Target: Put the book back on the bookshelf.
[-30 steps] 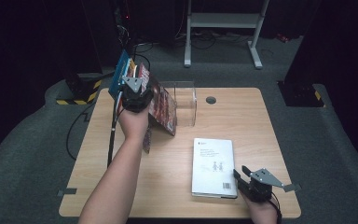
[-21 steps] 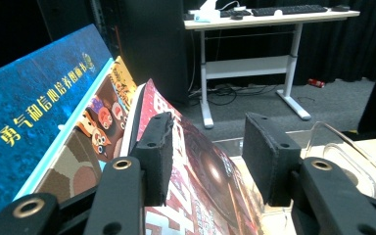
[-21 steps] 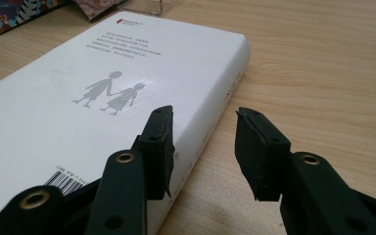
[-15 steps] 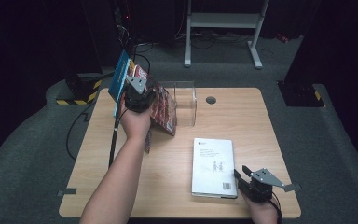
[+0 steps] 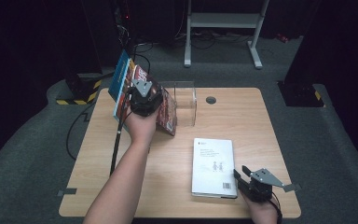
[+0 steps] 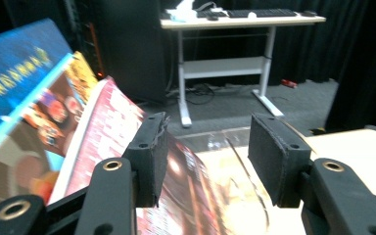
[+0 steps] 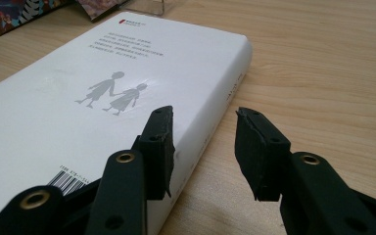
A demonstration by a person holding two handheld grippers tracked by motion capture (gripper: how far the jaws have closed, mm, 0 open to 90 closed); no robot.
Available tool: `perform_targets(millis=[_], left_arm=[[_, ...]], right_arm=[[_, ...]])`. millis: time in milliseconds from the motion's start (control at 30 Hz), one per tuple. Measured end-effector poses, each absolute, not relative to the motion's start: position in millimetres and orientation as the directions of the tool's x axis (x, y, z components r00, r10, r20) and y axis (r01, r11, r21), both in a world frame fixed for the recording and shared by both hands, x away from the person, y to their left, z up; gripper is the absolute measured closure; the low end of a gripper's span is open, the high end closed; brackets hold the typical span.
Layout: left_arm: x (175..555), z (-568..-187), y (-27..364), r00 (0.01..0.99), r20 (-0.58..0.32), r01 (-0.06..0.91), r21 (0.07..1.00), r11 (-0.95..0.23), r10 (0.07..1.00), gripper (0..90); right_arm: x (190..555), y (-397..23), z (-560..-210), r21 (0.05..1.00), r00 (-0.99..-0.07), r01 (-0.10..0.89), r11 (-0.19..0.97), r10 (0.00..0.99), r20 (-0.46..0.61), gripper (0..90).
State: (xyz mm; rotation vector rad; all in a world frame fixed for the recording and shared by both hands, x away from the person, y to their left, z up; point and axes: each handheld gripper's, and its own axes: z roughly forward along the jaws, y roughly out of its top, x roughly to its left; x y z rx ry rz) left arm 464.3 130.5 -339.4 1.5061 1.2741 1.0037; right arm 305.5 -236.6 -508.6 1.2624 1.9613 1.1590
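A blue-covered book (image 5: 120,83) (image 6: 14,73) and a red book (image 5: 166,111) (image 6: 108,128) lean together at the table's far left, beside a clear plastic holder (image 5: 186,99) (image 6: 235,154). My left gripper (image 5: 144,95) (image 6: 208,142) sits by the red book's upper edge. Its jaws have just been opening, and the pads press on nothing. A white book (image 5: 213,163) (image 7: 103,83) lies flat near the front. My right gripper (image 5: 240,179) (image 7: 203,132) is open at that book's near right corner, one jaw over the cover and the other over bare table.
The wooden table (image 5: 247,121) (image 7: 323,73) has free room on its right half and a small round cable hole (image 5: 210,100) at the back. A white desk frame (image 5: 223,23) stands on the dark floor behind. A cable trails off the table's left side.
The left hand and its gripper have shifted slightly to the right by the leaning books. The right gripper and the white book have stayed put.
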Motion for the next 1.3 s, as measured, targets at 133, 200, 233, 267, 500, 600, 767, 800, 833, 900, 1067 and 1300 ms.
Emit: perform_targets(millis=[133, 200, 233, 267, 500, 600, 767, 800, 833, 900, 1067, 1300], left_arm=[[460.8, -344.5, 125.5, 0.176, 0.015, 0.289, 0.955, -0.066, 0.984, 46.1], [460.0, -345.9, 124.7, 0.189, 0.006, 0.300, 0.952, -0.063, 0.982, 45.9], [458.6, -348.9, 123.0, 0.214, -0.008, 0.319, 0.946, -0.062, 0.977, 45.8], [457.8, -350.6, 121.8, 0.225, -0.002, 0.323, 0.943, -0.072, 0.974, 45.4], [450.5, -363.7, 111.5, 0.275, 0.018, 0.352, 0.929, -0.118, 0.961, 41.9], [448.2, -368.9, 109.0, 0.290, 0.026, 0.358, 0.924, -0.134, 0.957, 39.9], [441.1, -386.1, 100.6, 0.334, 0.038, 0.378, 0.910, -0.170, 0.942, 39.4], [441.1, -386.1, 100.6, 0.334, 0.038, 0.378, 0.910, -0.170, 0.942, 39.4], [439.4, -391.9, 97.7, 0.345, 0.039, 0.388, 0.904, -0.180, 0.938, 38.8], [437.0, -397.4, 95.3, 0.359, 0.048, 0.393, 0.898, -0.197, 0.932, 38.6], [429.8, -412.2, 89.5, 0.399, 0.054, 0.415, 0.880, -0.232, 0.916, 38.8], [421.3, -433.3, 87.6, 0.452, 0.030, 0.443, 0.860, -0.253, 0.892, 39.2]], right_arm=[[305.5, -236.2, -508.5, 0.871, -0.424, 0.451, 0.197, 0.905, 0.015, 58.6], [305.6, -236.1, -508.4, 0.871, -0.425, 0.450, 0.198, 0.905, 0.014, 58.5], [305.6, -236.1, -508.4, 0.871, -0.427, 0.448, 0.201, 0.904, 0.011, 58.6], [305.5, -236.0, -508.4, 0.871, -0.428, 0.449, 0.200, 0.904, 0.013, 59.1], [305.6, -235.5, -507.8, 0.869, -0.423, 0.454, 0.197, 0.906, 0.015, 61.3], [305.8, -235.3, -507.6, 0.869, -0.423, 0.453, 0.199, 0.906, 0.014, 62.3], [305.7, -235.1, -507.7, 0.868, -0.425, 0.455, 0.200, 0.905, 0.014, 62.3], [305.7, -235.1, -507.7, 0.867, -0.425, 0.455, 0.201, 0.905, 0.013, 62.3], [305.9, -235.3, -507.7, 0.868, -0.427, 0.453, 0.202, 0.904, 0.013, 62.2], [306.1, -235.4, -507.8, 0.868, -0.429, 0.452, 0.204, 0.903, 0.011, 62.3], [306.1, -235.7, -508.0, 0.868, -0.427, 0.454, 0.202, 0.904, 0.013, 62.2], [308.2, -235.5, -508.5, 0.868, -0.433, 0.454, 0.201, 0.901, 0.018, 62.2]])
